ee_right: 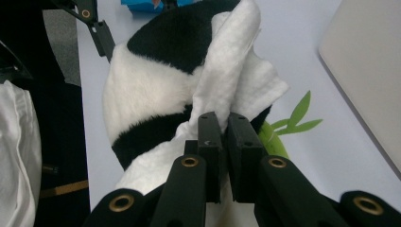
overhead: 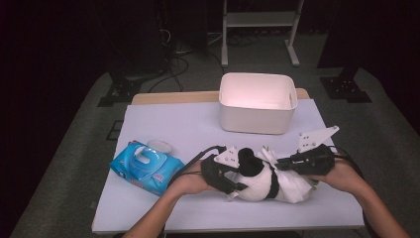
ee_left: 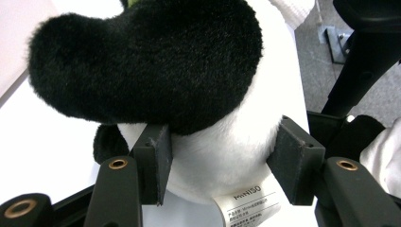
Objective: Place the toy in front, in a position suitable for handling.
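A dark recording lab: a white-covered table (overhead: 163,124) on grey carpet (overhead: 79,148), cables (overhead: 173,59) and stand feet (overhead: 346,89) behind its far edge.

floor: grey carpet (overhead: 74,148) | table (overhead: 163,119): pale top | rack (overhead: 260,20): white | surroundings: dark

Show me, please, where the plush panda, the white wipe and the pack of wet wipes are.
plush panda (ee_left: 213,156): left gripper view, white fur between the fingers.
white wipe (ee_right: 231,71): right gripper view, its raised fold.
pack of wet wipes (overhead: 146,167): high view, blue top face.
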A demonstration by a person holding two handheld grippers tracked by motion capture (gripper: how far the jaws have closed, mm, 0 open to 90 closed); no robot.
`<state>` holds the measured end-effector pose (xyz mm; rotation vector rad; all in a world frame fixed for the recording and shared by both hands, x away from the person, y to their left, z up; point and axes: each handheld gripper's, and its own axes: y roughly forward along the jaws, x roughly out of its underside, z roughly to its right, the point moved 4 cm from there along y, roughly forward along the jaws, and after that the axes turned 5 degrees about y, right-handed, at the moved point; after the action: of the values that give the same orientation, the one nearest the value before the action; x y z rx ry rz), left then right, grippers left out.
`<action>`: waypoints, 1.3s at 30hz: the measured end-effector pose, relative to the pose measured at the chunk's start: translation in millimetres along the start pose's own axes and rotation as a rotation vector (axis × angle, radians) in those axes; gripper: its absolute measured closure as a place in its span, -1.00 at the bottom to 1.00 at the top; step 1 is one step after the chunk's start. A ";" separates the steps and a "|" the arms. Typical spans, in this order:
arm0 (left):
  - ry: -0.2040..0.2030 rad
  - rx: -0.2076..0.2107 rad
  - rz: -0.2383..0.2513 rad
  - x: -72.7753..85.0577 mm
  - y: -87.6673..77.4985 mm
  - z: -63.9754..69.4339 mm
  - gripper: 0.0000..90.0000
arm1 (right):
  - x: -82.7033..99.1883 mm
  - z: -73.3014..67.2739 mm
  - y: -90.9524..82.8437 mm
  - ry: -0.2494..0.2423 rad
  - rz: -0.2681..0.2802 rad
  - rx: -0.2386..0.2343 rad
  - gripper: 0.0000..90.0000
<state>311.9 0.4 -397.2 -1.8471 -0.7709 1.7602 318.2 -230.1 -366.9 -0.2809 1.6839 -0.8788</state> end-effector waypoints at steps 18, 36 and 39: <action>-0.005 0.030 0.048 1.1 6.6 4.7 -0.07 | -31.6 -11.5 18.8 -0.037 0.021 -0.080 0.87; -0.003 0.021 0.131 -1.5 6.6 3.0 0.14 | -45.3 -15.1 14.4 -0.048 0.059 -0.082 0.87; 0.002 0.013 0.130 -8.1 6.7 3.4 0.14 | -61.5 -19.0 19.1 -0.083 0.045 -0.061 0.87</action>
<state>308.9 -10.1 -396.1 -1.9281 -0.6502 1.8380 325.1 -172.2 -333.5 -0.3156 1.6354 -0.7734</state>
